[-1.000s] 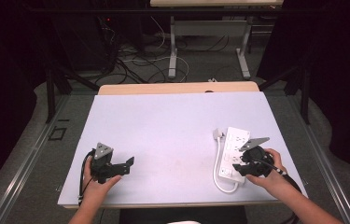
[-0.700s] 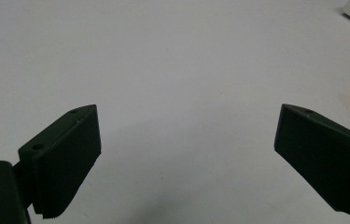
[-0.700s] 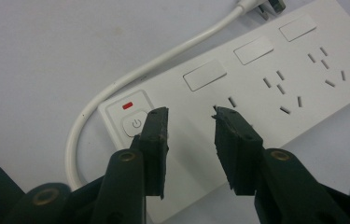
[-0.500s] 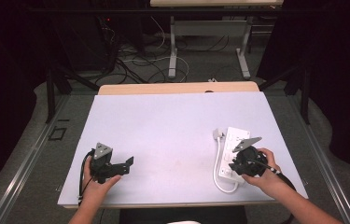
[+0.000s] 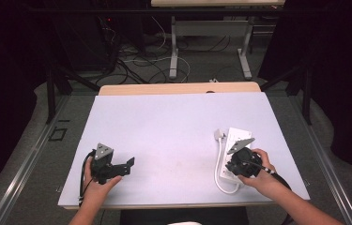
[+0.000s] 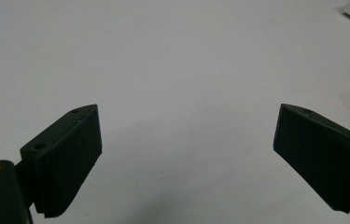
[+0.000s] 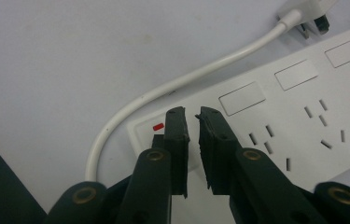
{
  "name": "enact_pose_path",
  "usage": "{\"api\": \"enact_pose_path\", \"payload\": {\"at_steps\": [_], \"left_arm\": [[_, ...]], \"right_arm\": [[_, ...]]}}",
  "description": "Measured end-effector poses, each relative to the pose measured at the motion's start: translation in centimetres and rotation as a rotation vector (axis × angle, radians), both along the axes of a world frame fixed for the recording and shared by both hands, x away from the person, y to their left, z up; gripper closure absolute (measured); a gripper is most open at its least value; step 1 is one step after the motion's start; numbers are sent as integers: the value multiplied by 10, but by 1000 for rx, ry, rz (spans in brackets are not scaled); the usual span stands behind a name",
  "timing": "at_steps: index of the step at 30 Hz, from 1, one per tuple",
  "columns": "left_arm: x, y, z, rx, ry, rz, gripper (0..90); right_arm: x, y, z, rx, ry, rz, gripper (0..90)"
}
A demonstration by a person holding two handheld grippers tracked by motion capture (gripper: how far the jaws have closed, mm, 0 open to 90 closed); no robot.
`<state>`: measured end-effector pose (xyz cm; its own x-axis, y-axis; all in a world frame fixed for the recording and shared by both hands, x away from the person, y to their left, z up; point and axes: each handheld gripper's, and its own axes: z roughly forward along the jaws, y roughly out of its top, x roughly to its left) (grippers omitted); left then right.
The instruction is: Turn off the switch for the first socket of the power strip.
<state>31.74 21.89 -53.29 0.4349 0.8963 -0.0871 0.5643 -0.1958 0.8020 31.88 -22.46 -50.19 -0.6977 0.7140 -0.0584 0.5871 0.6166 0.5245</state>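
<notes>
From the high view, I am holding my left gripper (image 5: 127, 165) low over the near left part of the white table (image 5: 164, 126), with its jaws spread and pointing toward the middle, while my right gripper (image 5: 232, 164) is hovering over the near end of a white power strip (image 5: 233, 140) lying at the near right. The strip's cable (image 5: 221, 180) is looping out past its near end, and its plug (image 5: 219, 134) is lying just beside the strip's far left corner. In the left gripper view, my left gripper (image 6: 186, 154) is standing wide open, both black jaws well apart over bare white tabletop (image 6: 172, 70) and grasping nothing. In the right gripper view, my right gripper (image 7: 192, 121) is nearly clenched, with just a thin gap between its jaws, and its tips are sitting over the power strip (image 7: 294, 107) end beside a small red switch (image 7: 157, 126); I cannot tell whether they are touching it. The white cable (image 7: 172, 88) is curving away to the plug (image 7: 305, 14) at the top right.
</notes>
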Motion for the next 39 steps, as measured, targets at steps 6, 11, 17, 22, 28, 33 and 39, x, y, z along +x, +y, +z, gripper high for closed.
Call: {"api": "enact_pose_path", "payload": {"at_steps": [6, 11, 17, 22, 28, 33, 39], "left_arm": [[0, 0, 0, -3, -1, 4, 79], [0, 1, 0, 0, -1, 5, 82], [0, 1, 0, 3, -3, 7, 89], [0, 1, 0, 5, -4, 6, 93], [0, 0, 0, 7, -2, 8, 99], [0, 0, 0, 8, -3, 9, 102], [0, 1, 0, 13, 0, 7, 104]], "right_arm": [[11, 2, 2, -15, -15, 15, 900], [20, 5, 1, -33, -22, 17, 900], [28, 6, -1, -55, 1, -1, 900], [34, 3, -4, -40, -22, -20, 900], [41, 0, -4, -45, -22, -48, 900], [45, 0, -6, -43, -13, -62, 893], [48, 0, -9, -42, -5, -84, 881]]}}
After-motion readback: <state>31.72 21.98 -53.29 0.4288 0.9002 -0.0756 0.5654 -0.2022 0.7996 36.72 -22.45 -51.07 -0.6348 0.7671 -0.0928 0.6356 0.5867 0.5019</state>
